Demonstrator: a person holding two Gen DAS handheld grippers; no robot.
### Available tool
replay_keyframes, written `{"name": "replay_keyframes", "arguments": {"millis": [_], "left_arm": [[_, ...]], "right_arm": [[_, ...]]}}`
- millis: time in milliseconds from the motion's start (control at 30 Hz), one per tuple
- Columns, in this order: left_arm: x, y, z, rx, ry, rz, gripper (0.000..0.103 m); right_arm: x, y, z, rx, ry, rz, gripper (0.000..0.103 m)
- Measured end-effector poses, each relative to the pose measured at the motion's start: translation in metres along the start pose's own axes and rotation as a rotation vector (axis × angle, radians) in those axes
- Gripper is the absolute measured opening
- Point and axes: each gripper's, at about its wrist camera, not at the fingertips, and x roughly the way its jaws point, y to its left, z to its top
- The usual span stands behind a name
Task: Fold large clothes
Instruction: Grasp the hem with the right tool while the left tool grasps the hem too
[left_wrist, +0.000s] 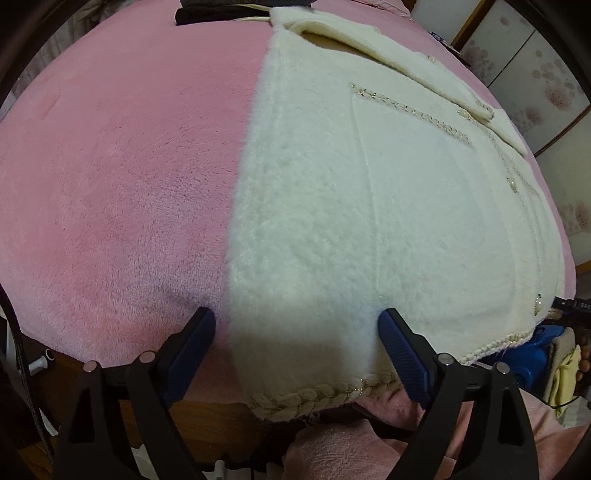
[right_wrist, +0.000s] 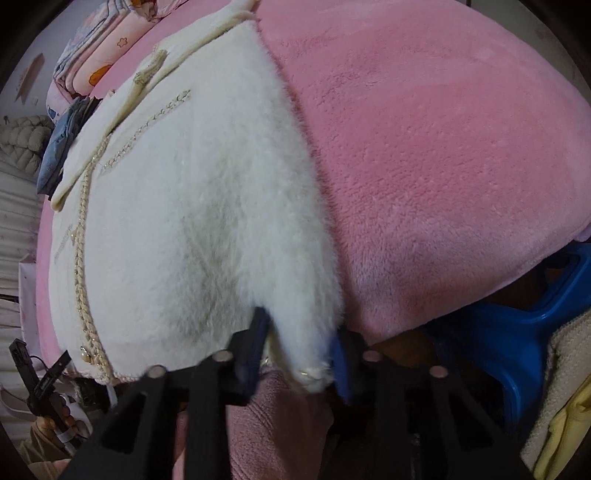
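A cream fluffy coat (left_wrist: 351, 206) with braided gold-thread trim and pearl buttons lies flat on a pink plush bed cover (left_wrist: 110, 177). My left gripper (left_wrist: 295, 332) is open, its jaws wide apart over the coat's near hem at the left edge, with the fabric between them. In the right wrist view the same coat (right_wrist: 192, 206) lies on the pink cover (right_wrist: 424, 155). My right gripper (right_wrist: 299, 339) has its jaws drawn in on the coat's near right corner (right_wrist: 306, 347), which sits pinched between the blue pads.
A blue plastic stool (right_wrist: 517, 332) with cream and yellow cloths (right_wrist: 565, 406) stands right of the bed. Folded bedding (right_wrist: 103, 44) and a blue garment (right_wrist: 62, 144) lie at the far left. Dark clothes (left_wrist: 221, 11) lie at the bed's far end. The wooden bed frame (left_wrist: 207, 424) runs below.
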Motion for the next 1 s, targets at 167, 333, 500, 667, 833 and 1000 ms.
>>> {"name": "replay_keyframes", "arguments": {"millis": [167,333,500,667,833,1000], "left_arm": [[-0.003,-0.001,-0.007,-0.014,-0.020,0.001,0.092],[-0.006,-0.004,-0.011,0.014,-0.038,0.019,0.092],[-0.010,0.000,-0.016,0.034,-0.059,0.014,0.092],[-0.025,0.019,-0.025,0.004,-0.081,-0.068,0.092],[-0.033,0.046,-0.034,-0.050,-0.073,-0.135,0.091],[-0.027,0.052,-0.035,-0.046,-0.063,-0.145,0.085]], "right_arm": [[-0.017,0.021,0.000,-0.043,-0.028,-0.064,0.012],[-0.033,0.028,0.002,-0.039,-0.054,-0.067,0.012],[-0.047,0.027,0.001,-0.057,-0.084,-0.056,0.012],[-0.051,0.027,-0.001,-0.048,-0.104,-0.039,0.012],[-0.053,0.022,-0.004,-0.034,-0.112,-0.027,0.012],[-0.055,0.022,-0.005,-0.041,-0.108,-0.028,0.012]]}}
